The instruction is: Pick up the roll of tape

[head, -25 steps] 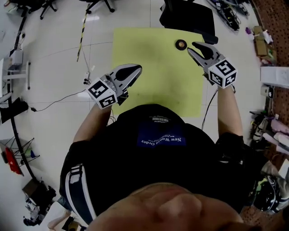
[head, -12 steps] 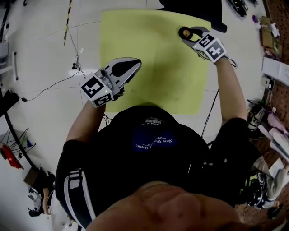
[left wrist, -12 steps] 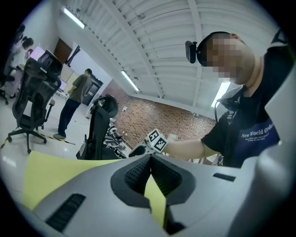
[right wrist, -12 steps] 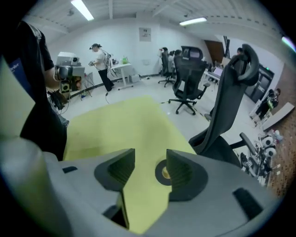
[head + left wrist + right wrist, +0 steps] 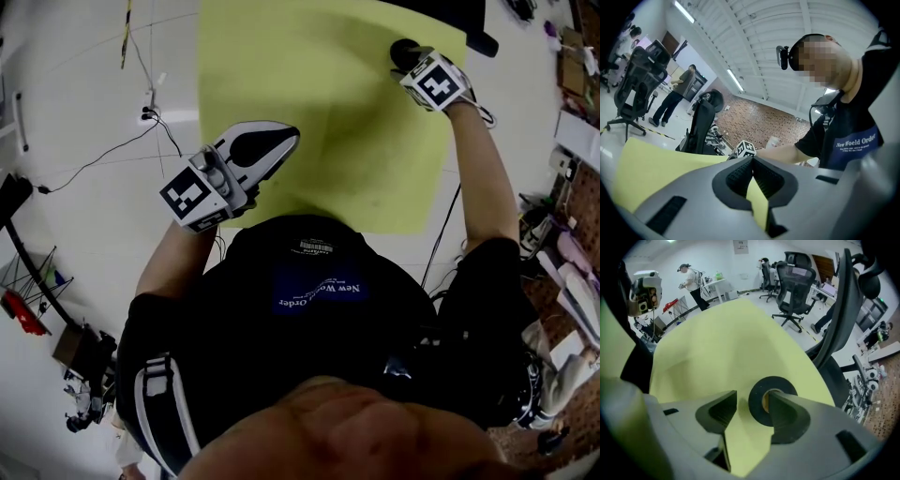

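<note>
A black roll of tape (image 5: 761,401) lies flat on the yellow mat (image 5: 722,343), near its far right corner. My right gripper (image 5: 751,399) is open and down at the roll: its right finger sits at the roll's core hole and its left finger stands outside the ring. In the head view the roll (image 5: 401,49) shows as a dark patch just past the right gripper (image 5: 410,62), whose marker cube hides the jaws. My left gripper (image 5: 281,141) hovers over the mat's near left part (image 5: 281,84), shut and holding nothing; its pads (image 5: 740,171) meet.
A black office chair (image 5: 834,329) stands just beyond the mat's far right corner. A cable and power strip (image 5: 148,117) lie on the white floor to the left. People and desks (image 5: 693,280) are far off. Clutter lines the right edge (image 5: 572,141).
My right gripper has moved forward and down onto the roll, which now sits at its jaws instead of ahead of them. The left gripper has barely moved.
</note>
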Action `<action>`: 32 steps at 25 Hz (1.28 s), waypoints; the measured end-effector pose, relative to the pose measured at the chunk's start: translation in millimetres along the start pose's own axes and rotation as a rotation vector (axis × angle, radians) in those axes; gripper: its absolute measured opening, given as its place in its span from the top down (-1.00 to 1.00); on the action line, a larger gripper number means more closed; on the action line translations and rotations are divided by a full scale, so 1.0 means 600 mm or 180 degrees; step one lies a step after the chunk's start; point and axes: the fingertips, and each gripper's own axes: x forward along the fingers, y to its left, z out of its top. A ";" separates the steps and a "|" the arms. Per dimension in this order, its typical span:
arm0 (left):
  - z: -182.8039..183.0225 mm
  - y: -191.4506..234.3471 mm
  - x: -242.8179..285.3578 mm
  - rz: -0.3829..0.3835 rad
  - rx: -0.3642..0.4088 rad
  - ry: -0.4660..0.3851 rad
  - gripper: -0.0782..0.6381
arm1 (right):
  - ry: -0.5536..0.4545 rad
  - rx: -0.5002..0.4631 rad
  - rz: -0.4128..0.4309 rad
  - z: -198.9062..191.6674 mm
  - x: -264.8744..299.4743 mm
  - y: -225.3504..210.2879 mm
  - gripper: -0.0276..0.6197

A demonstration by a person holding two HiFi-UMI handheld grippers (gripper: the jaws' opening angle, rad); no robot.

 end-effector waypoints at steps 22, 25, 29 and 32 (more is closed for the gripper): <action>0.031 -0.011 -0.044 0.0125 0.0132 -0.0057 0.77 | -0.1135 0.0485 -0.0037 0.061 -0.127 -0.001 0.59; 0.062 -0.032 -0.053 0.0174 0.0232 -0.0106 0.77 | -0.1613 0.0580 -0.0071 0.086 -0.214 0.030 0.60; 0.109 -0.073 -0.066 0.0247 0.0427 -0.0212 0.77 | -0.2183 0.0625 -0.0204 0.108 -0.343 0.072 0.60; 0.140 -0.105 -0.079 0.0315 0.0519 -0.0298 0.77 | -0.2578 0.0659 -0.0291 0.116 -0.438 0.103 0.60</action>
